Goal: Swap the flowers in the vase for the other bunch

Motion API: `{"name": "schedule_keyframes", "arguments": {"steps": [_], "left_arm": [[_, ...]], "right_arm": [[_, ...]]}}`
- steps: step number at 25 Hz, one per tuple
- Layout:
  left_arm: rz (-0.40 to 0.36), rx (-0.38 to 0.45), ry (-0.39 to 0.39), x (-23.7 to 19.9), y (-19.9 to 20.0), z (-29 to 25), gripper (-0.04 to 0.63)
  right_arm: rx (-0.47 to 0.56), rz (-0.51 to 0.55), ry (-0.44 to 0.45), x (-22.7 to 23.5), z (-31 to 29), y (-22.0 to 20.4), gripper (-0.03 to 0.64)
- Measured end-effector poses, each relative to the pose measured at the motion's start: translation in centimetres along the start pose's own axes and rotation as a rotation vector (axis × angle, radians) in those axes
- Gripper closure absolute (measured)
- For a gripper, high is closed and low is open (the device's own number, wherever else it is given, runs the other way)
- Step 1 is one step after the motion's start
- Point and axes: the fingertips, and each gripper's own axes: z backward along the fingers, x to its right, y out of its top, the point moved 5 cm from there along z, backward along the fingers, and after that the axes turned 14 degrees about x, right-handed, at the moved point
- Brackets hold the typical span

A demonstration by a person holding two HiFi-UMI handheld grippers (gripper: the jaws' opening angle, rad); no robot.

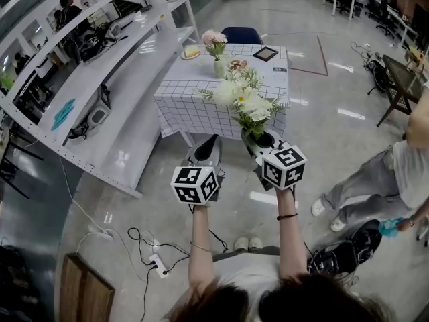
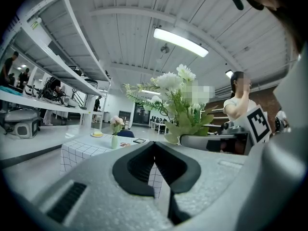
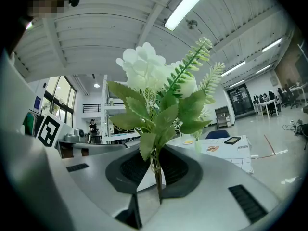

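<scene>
- Head view: the person is holding both grippers out level, with the tabletop (image 1: 194,109) lying well ahead of the fingers.
- The right gripper (image 1: 263,139) is carrying the white bunch (image 1: 247,100), which is standing up above its fingers. The left gripper (image 1: 213,139) is carrying nothing.
- The vase (image 1: 219,67) is sitting far beyond both sets of fingers, and the pink flowers (image 1: 214,40) are in it, not yet pulled.
- Left gripper view: the fingers (image 2: 137,165) are pressing against each other, clenched on nothing. The vase is showing small and distant past the tips, off to the left. The white bunch is rising just to the right of the fingers.
- Right gripper view: the fingers (image 3: 179,170) are grasping the thin stem (image 3: 156,170) low down, with leaves and blooms spreading above the tips.
- Risk, my reading: the grip is pinching one slim stem under a top-heavy head, so the bunch could be swinging or sliding out on the way in.
- Risk: the pink flowers are occupying the vase. Pulling them at an angle with the left fingers could be tipping the narrow vase over.
- Risk: the wide foliage is blocking the right fingers' sightline, so the stem could be missing the vase mouth.
</scene>
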Motion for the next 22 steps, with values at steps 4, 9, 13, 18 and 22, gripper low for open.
{"name": "schedule_keyframes", "arguments": {"steps": [4,9,13,18,22], "left_arm": [[0.003,-0.004,0.001,0.0,-0.4,-0.6,0.584],[0.007,-0.006,0.012,0.3,-1.1,-1.4,0.584],[0.014,-0.009,0.024,0.3,-1.8,-1.9,0.584],[0.015,-0.018,0.036,0.1,-2.2,-2.8,0.584],[0.011,-0.018,0.046,-0.5,-2.4,-3.8,0.584]], "right_arm": [[0.002,-0.006,-0.001,0.8,0.0,0.1,0.554],[-0.002,-0.017,-0.010,2.5,0.0,0.0,0.554],[-0.010,-0.023,-0.011,3.5,0.1,-0.4,0.555],[-0.022,-0.033,-0.004,4.6,-0.6,-0.7,0.554],[-0.027,-0.038,0.007,5.4,-1.3,-1.2,0.554]]}}
